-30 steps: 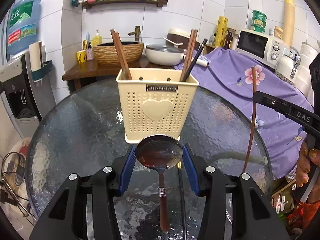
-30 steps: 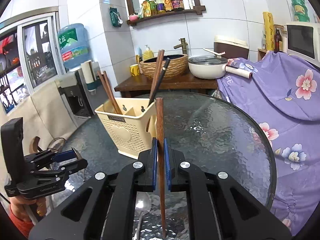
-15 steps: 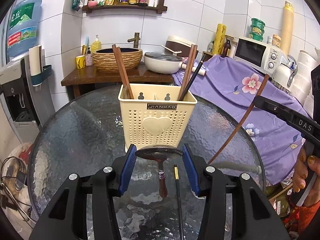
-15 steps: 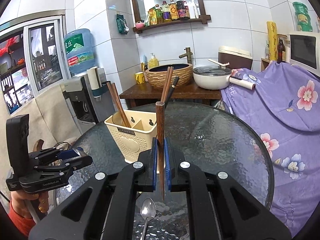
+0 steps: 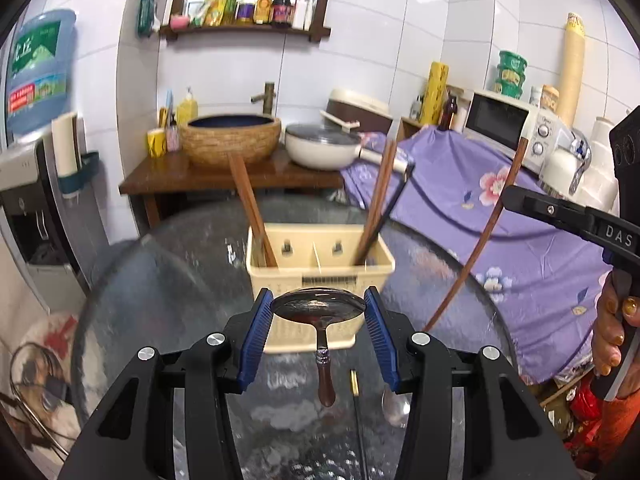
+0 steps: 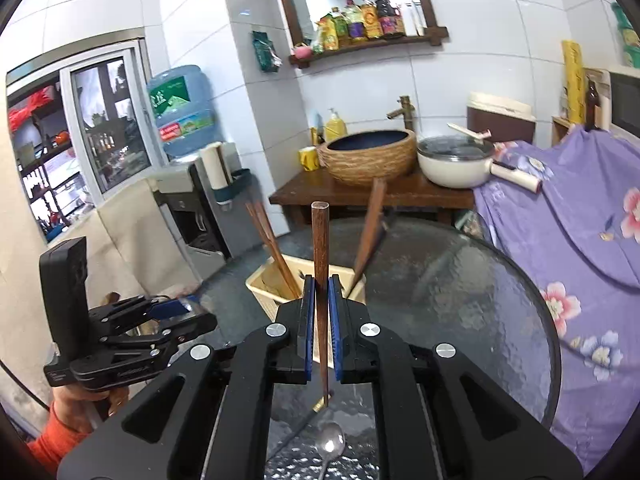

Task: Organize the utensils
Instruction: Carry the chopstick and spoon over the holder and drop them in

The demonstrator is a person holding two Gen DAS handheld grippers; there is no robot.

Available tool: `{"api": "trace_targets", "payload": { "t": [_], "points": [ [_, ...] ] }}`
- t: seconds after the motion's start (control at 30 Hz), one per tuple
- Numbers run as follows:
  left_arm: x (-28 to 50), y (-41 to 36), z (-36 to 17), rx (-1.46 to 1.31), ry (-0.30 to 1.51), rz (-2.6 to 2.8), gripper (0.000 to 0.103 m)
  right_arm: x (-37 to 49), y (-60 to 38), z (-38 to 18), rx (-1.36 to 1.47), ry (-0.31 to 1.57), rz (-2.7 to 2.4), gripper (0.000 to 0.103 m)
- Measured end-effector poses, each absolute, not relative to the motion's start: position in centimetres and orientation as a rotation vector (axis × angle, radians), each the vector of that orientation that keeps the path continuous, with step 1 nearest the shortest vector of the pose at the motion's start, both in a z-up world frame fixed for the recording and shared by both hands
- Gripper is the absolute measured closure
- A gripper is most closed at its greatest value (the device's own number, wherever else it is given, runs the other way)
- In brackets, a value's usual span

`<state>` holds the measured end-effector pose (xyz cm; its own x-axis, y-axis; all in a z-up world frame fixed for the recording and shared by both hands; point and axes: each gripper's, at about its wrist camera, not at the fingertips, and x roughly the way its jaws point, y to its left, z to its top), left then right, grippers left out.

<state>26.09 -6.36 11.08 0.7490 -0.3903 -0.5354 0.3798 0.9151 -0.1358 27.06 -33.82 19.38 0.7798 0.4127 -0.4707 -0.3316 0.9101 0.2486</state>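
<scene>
At centre of the left wrist view, the left gripper (image 5: 319, 310) clenched a ladle (image 5: 319, 307) by its bowl, blue pads pressed on both sides. Bowl was forward and level; the handle's long axis hung straight down toward the lower frame, its wooden end clear of the glass table (image 5: 168, 280).

In the right wrist view, the right gripper (image 6: 321, 312) was clamped tight on a wooden chopstick (image 6: 321, 264). Its long axis ran near vertical in the frame, thick end up, thin tip down past the pads above the glass. In the left view the same stick slanted from upper right to lower centre.

Just behind both grippers stood the cream utensil holder (image 5: 320, 268), divided into compartments. Brown chopsticks (image 5: 252, 208) leaned left out of its left compartment; another brown pair with a black chopstick (image 5: 390, 208) leaned right out of the right one. Middle compartment showed nothing standing in it.

On the glass at lower centre lay a small metal spoon (image 6: 330, 442) and a thin black chopstick with gold end (image 6: 304, 420), just beside each other.

The table's round rim curved at right against a purple floral cloth (image 6: 580, 240). Open glass lay right of the holder. Beyond it: a wooden stand with basket bowl (image 6: 368, 156) and a white pot (image 6: 456, 162).
</scene>
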Motion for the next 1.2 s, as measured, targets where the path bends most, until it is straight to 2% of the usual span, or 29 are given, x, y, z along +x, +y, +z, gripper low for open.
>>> {"api": "trace_targets", "payload": {
  "t": [0.33,0.47,0.9,1.2],
  "points": [
    [31.5,-6.0,19.5,-0.109,0.491,-0.371,0.057,30.4,-32.6,27.9,0.168,0.406,0.374,0.095],
    [34.1,-6.6,20.0,-0.124,0.49,-0.331,0.057,32.4,-31.8,28.6,0.175,0.391,0.338,0.095],
    [36.2,-7.8,12.6,-0.047,0.586,-0.26,0.057,36.1,-30.0,19.3,0.175,0.509,0.31,0.095],
    [36.6,-8.6,9.1,-0.015,0.647,-0.264,0.057,36.6,-29.8,16.0,0.17,0.558,0.298,0.095]
  ]
}}
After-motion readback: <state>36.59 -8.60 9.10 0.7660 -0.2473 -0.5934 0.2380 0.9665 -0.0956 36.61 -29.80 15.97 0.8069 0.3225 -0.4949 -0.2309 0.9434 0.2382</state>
